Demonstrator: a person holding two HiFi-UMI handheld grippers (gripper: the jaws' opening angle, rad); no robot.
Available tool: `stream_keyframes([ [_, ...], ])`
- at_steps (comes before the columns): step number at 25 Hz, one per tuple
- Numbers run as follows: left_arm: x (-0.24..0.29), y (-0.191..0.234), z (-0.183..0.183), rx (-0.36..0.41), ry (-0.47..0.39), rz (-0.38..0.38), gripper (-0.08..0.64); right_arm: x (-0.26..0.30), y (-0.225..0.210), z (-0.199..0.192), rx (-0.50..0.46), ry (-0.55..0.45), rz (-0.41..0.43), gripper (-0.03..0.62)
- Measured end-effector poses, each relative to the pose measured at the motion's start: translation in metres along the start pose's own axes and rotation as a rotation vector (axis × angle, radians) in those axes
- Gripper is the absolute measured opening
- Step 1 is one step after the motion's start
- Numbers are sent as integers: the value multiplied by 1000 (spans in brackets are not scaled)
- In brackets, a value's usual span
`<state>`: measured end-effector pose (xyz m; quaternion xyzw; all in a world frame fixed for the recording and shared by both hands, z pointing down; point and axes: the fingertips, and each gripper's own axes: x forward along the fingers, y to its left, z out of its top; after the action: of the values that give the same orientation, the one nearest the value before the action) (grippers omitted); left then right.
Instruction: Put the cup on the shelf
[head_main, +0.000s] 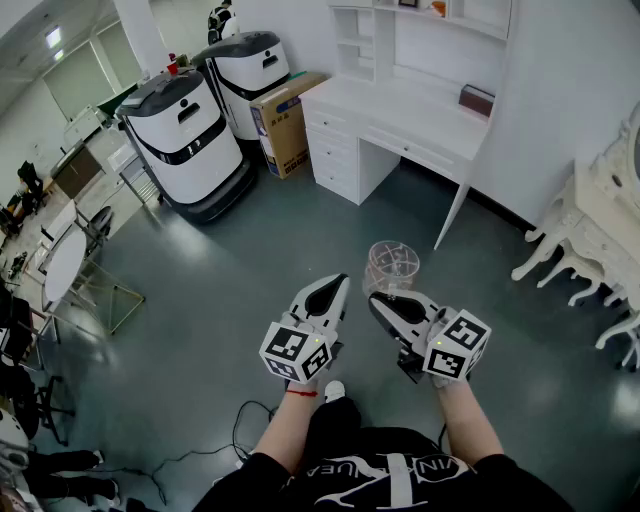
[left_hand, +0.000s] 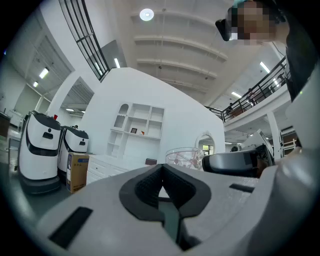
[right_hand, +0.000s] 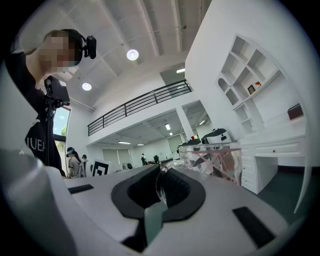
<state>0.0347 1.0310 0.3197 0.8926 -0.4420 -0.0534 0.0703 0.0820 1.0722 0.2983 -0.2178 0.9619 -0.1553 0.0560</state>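
Note:
A clear plastic cup (head_main: 392, 267) with a faint pattern hangs upright over the grey floor, and my right gripper (head_main: 381, 300) is shut on its near wall. In the right gripper view the thin cup wall is pinched between the dark pads (right_hand: 172, 186), and the rest of the cup (right_hand: 220, 161) stands beyond them. My left gripper (head_main: 338, 286) is shut and empty, just left of the cup. Its own view shows the jaws closed together, with the cup (left_hand: 184, 157) beyond them. The white shelf unit (head_main: 430, 30) rises over a desk far ahead.
A white desk (head_main: 400, 118) with drawers stands under the shelf. Two white robots (head_main: 190, 140) and a cardboard box (head_main: 285, 122) are to its left. White carved furniture (head_main: 600, 215) is at the right. Tables and chairs (head_main: 65, 265) line the left, and cables (head_main: 240, 430) lie by my feet.

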Motion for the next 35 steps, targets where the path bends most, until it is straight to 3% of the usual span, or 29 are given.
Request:
stream_keyframes([
  [13,67,148,7,-8,0,-46,6,136,-93,-4,-9,17,-61,14],
  [21,97,201,7,-30,6,-52,6,179,-133,-2,1,28,-91,14],
  [35,222,293,22,-27,26,-12,6,253,-263,47,-5,28,-7,14],
])
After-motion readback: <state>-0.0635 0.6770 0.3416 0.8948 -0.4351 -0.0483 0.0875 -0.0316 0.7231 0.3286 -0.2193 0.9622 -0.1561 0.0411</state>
